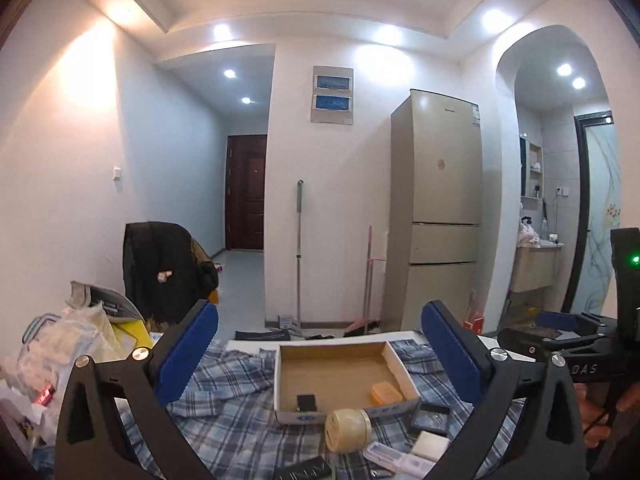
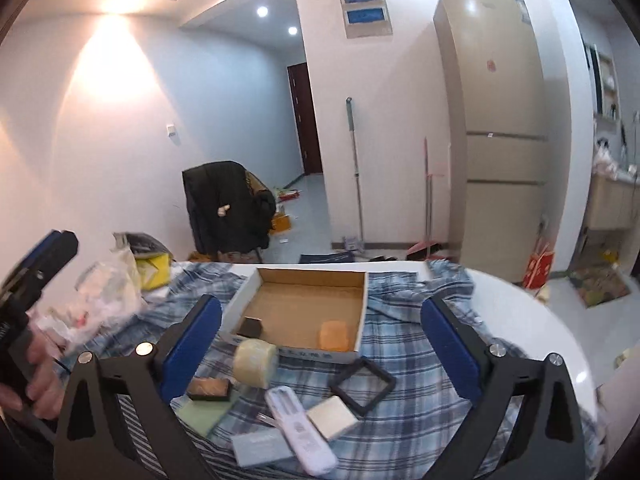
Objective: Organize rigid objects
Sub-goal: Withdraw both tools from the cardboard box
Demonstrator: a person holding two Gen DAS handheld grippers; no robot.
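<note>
Two items lie in the cardboard box (image 2: 304, 304): an orange block (image 2: 334, 335) at 5 o'clock and a dark block (image 2: 250, 327) at 7. Roll (image 2: 256, 363), white case (image 2: 300, 428) and frame (image 2: 362, 384) wait on the table. Both grippers (image 1: 320, 356) (image 2: 320, 348) hover with jaws spread, empty.

Open cardboard box (image 2: 362, 300) on plaid cloth, orange block (image 2: 334, 335) and black cube (image 2: 250, 326) inside, cream jar (image 2: 255, 363) lying outside

Recessed ceiling spotlights (image 1: 221, 32) are lighting the room brightly, throwing a warm glare patch on the left wall (image 2: 116, 56). Fisheye distortion is bending edges; corners are going dark, and the right-wrist view is looking slightly blurred.
</note>
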